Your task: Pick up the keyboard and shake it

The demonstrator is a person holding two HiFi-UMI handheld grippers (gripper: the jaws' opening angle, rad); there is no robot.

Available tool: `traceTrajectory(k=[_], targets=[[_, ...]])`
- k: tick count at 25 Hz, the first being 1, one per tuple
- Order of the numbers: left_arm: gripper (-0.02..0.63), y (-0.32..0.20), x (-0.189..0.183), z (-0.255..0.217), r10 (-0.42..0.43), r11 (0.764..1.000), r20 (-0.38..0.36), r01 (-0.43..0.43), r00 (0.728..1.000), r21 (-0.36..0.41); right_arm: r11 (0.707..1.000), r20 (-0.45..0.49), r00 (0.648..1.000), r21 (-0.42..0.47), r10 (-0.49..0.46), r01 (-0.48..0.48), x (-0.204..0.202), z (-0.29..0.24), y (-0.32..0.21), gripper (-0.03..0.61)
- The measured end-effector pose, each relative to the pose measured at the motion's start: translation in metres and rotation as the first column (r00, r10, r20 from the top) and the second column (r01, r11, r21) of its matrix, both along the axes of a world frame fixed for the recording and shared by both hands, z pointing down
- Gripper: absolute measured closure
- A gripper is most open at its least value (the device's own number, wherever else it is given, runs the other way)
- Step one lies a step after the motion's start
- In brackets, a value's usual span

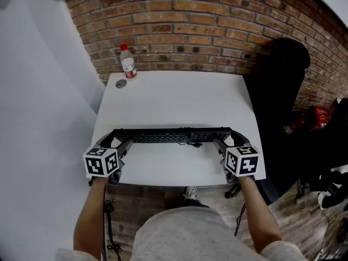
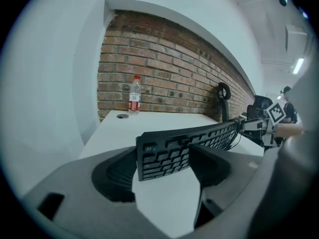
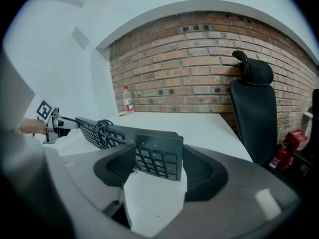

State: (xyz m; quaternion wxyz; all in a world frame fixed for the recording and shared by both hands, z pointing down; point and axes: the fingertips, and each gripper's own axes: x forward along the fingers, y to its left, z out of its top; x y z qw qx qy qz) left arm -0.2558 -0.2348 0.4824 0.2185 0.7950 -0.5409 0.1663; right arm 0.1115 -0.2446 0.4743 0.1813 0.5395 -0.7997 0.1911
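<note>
A long black keyboard hangs just above the white table, turned up on its long edge with the keys toward me. My left gripper is shut on its left end, and my right gripper is shut on its right end. In the left gripper view the keyboard runs off to the right from between the pads of that gripper. From the right gripper, the keypad end of the keyboard stands between the pads. A coiled black cable lies against the keys.
A water bottle and a small round cap stand at the table's far left corner by the brick wall. A black office chair is at the table's right side, with a red fire extinguisher on the floor beyond it.
</note>
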Motion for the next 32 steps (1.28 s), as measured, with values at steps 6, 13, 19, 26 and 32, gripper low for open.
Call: traceTrajectory(k=[6, 13, 19, 26, 32], targets=[[0.299, 0.011, -0.001, 0.002, 0.007, 1.000, 0.007, -0.007, 1.000, -0.001, 1.000, -0.011, 1.000, -0.001, 0.009, -0.009, 0.000, 0.002, 0.012, 0.278], [0.301, 0.024, -0.002, 0.005, 0.010, 1.000, 0.011, -0.011, 1.000, 0.002, 1.000, -0.016, 1.000, -0.004, 0.022, -0.022, -0.001, 0.005, 0.026, 0.279], [0.301, 0.037, -0.002, 0.011, 0.026, 1.000, 0.029, -0.026, 0.999, -0.009, 0.999, -0.041, 0.999, -0.011, 0.030, -0.030, 0.002, 0.011, 0.042, 0.293], [0.301, 0.053, -0.003, 0.020, 0.040, 0.999, 0.054, -0.039, 0.998, -0.025, 0.999, -0.061, 0.998, -0.024, 0.036, -0.038, 0.001, 0.019, 0.059, 0.299], [0.301, 0.066, -0.003, 0.028, 0.050, 0.998, 0.081, -0.047, 0.995, -0.041, 0.999, -0.081, 0.996, -0.036, 0.034, -0.037, 0.001, 0.027, 0.073, 0.304]])
